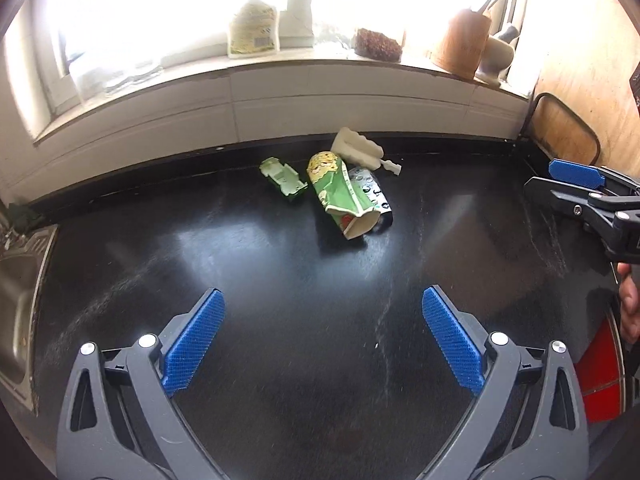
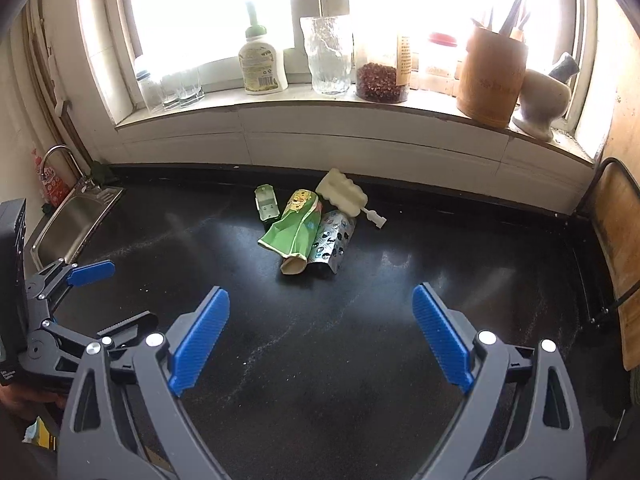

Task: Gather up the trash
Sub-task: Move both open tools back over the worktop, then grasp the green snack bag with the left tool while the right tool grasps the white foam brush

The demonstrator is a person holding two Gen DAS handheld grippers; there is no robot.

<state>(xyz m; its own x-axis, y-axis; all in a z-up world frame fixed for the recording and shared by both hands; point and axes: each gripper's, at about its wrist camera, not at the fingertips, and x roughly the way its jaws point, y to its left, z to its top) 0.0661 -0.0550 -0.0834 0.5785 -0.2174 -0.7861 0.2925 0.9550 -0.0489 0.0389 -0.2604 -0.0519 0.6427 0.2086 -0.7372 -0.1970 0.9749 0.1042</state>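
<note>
Four pieces of trash lie bunched near the back of the black countertop, under the windowsill; nothing is picked up yet, so the step in hand, as I read it, is the first reach and grasp.

Working left to right across the pile in the right wrist view: a small green moulded tray, a crushed green paper cup lying on its side with the open mouth toward me, a silver printed wrapper pressed against the cup, and behind them a white foam piece with a small white plug at its end.

My left gripper is spread wide and empty, well short of the pile. My right gripper is likewise spread and empty, also hanging back.

Judgement: the tray sits slightly apart on the left, so I'd give it to the left gripper. For the cup, I'd close across its flattened body, not the mouth. The wrapper touches the cup and may drag with it.

Sink at far left. No bin visible in either view.
</note>
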